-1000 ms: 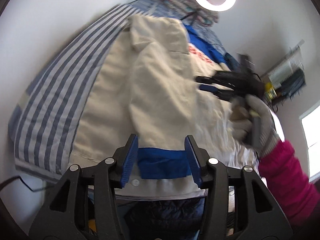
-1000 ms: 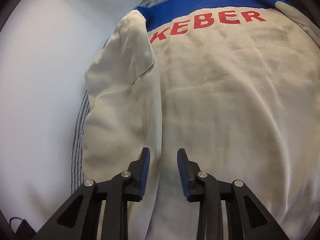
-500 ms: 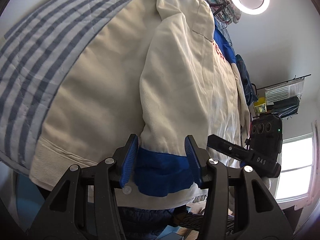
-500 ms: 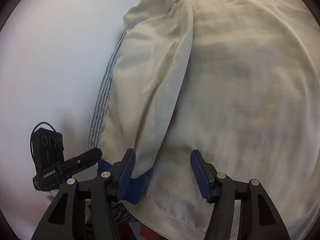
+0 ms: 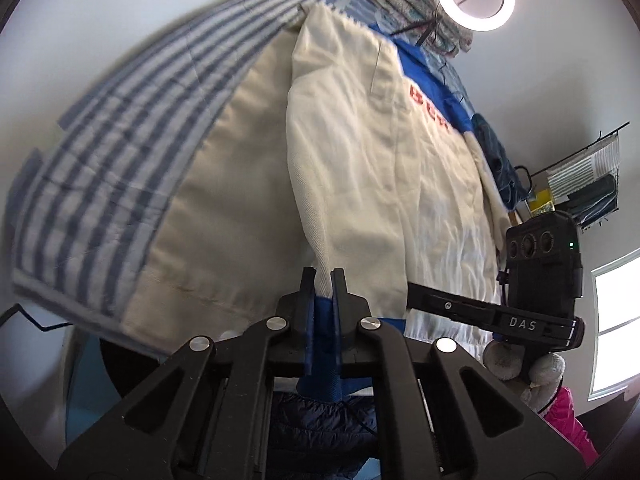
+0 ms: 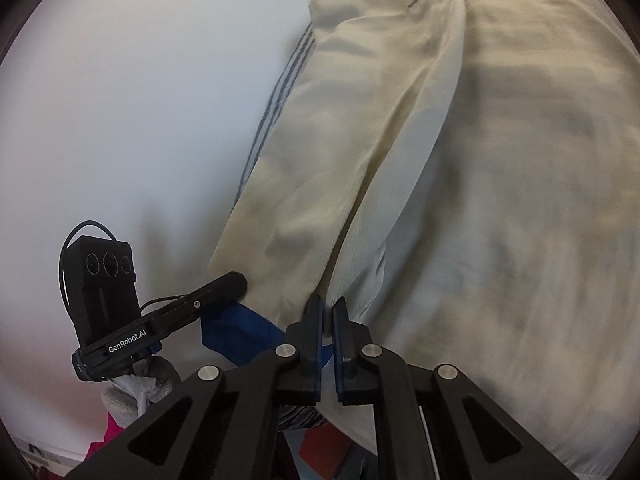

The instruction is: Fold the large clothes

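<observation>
I have the cream jacket (image 5: pixel 360 168) lying back-up on the striped sheet (image 5: pixel 132 132), one sleeve already laid over the body. My left gripper (image 5: pixel 322 280) is pinched tight on the sleeve's blue cuff (image 5: pixel 322 308); my right gripper (image 6: pixel 326 312) is clamped on the cream hem edge just beside it — both have cloth between the pads. To fold cleanly, I judge both hands should lift together, keep the hem taut and level, and carry it toward the collar — pulling unevenly would skew the crease or drag the sleeve off.
</observation>
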`<state>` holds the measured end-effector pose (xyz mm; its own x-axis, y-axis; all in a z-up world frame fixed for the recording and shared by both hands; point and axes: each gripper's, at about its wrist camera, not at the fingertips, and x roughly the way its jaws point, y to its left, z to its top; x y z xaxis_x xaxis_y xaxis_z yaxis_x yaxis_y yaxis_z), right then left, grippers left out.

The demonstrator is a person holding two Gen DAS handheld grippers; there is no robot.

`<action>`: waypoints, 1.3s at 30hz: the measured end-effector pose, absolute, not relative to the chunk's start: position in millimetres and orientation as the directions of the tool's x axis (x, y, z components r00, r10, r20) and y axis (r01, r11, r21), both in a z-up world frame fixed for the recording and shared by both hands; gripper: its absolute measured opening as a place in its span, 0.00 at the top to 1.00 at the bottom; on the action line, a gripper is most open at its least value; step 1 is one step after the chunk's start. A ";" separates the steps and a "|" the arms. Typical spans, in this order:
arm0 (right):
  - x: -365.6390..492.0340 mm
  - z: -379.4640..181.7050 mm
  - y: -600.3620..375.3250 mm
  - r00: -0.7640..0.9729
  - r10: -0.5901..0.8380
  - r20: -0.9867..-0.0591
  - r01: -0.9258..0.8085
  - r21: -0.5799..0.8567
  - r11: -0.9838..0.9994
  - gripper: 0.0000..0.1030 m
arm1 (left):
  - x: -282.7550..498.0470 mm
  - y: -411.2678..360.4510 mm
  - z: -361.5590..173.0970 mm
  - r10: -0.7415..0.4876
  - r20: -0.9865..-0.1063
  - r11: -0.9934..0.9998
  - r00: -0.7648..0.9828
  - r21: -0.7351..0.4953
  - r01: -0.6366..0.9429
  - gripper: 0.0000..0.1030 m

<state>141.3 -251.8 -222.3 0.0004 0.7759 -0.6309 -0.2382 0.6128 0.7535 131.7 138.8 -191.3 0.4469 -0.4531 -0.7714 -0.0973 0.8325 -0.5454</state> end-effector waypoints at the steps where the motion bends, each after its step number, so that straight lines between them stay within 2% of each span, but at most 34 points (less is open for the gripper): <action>1: 137.4 -219.0 -247.1 -0.013 0.783 -0.622 -0.247 0.761 0.600 0.98 | 125.7 145.6 -187.2 -0.452 -0.765 0.830 0.459 -0.549 -0.099 0.96; 4: 125.5 -215.8 -225.2 -0.049 0.777 -0.628 -0.300 0.751 0.588 0.98 | 111.8 160.7 -185.6 -0.420 -0.773 0.840 0.476 -0.530 -0.119 0.96; 7: 120.0 -230.6 -197.7 -0.079 0.716 -0.694 -0.337 0.694 0.636 0.99 | 113.0 170.7 -209.9 -0.392 -0.818 0.850 0.421 -0.497 -0.175 0.96; 11: 120.0 -240.9 -184.7 -0.096 0.686 -0.721 -0.340 0.672 0.658 0.99 | 111.7 181.1 -234.3 -0.401 -0.833 0.834 0.381 -0.504 -0.224 0.96; 15: 113.8 -214.9 -186.1 -0.108 0.661 -0.742 -0.427 0.635 0.643 0.86 | 105.3 182.1 -228.1 -0.365 -0.840 0.861 0.401 -0.469 -0.198 0.96; 16: 111.0 -202.4 -188.6 -0.087 0.658 -0.748 -0.469 0.613 0.635 0.83 | 104.8 180.2 -226.3 -0.356 -0.841 0.868 0.408 -0.459 -0.189 0.96; 20: 117.1 -154.5 -195.6 0.025 0.663 -0.748 -0.573 0.533 0.623 0.82 | 106.3 168.4 -222.6 -0.330 -0.847 0.889 0.417 -0.427 -0.165 0.96; 24: 156.4 -133.3 -175.7 0.183 0.624 -0.759 -0.622 0.402 0.671 0.78 | 106.3 170.2 -218.8 -0.305 -0.852 0.897 0.425 -0.407 -0.172 0.95; 27: 190.9 -139.4 -149.4 0.310 0.567 -0.763 -0.606 0.301 0.736 0.77 | 104.9 175.1 -216.8 -0.298 -0.850 0.893 0.434 -0.409 -0.189 0.83; 34: 261.7 -177.1 -111.9 0.364 0.483 -0.797 -0.544 0.239 0.804 0.81 | 102.9 187.0 -205.4 -0.270 -0.838 0.905 0.474 -0.389 -0.173 0.82; 35: 267.9 -180.1 -107.1 0.355 0.479 -0.802 -0.533 0.247 0.809 0.81 | 104.5 187.1 -205.5 -0.268 -0.840 0.908 0.471 -0.384 -0.169 0.78; 38: 284.9 -196.9 -98.3 0.331 0.467 -0.820 -0.510 0.260 0.820 0.82 | 108.3 187.3 -206.5 -0.258 -0.846 0.914 0.467 -0.371 -0.167 0.55; 39: 288.0 -204.3 -97.5 0.322 0.463 -0.826 -0.506 0.264 0.821 0.82 | 109.1 188.1 -206.9 -0.257 -0.845 0.914 0.468 -0.370 -0.168 0.52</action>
<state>288.0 -97.5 -204.3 0.3216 0.4631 -0.8259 -0.5060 0.8213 0.2635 109.1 188.1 -206.9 0.4682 -0.2568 -0.8455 -0.1679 0.9136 -0.3705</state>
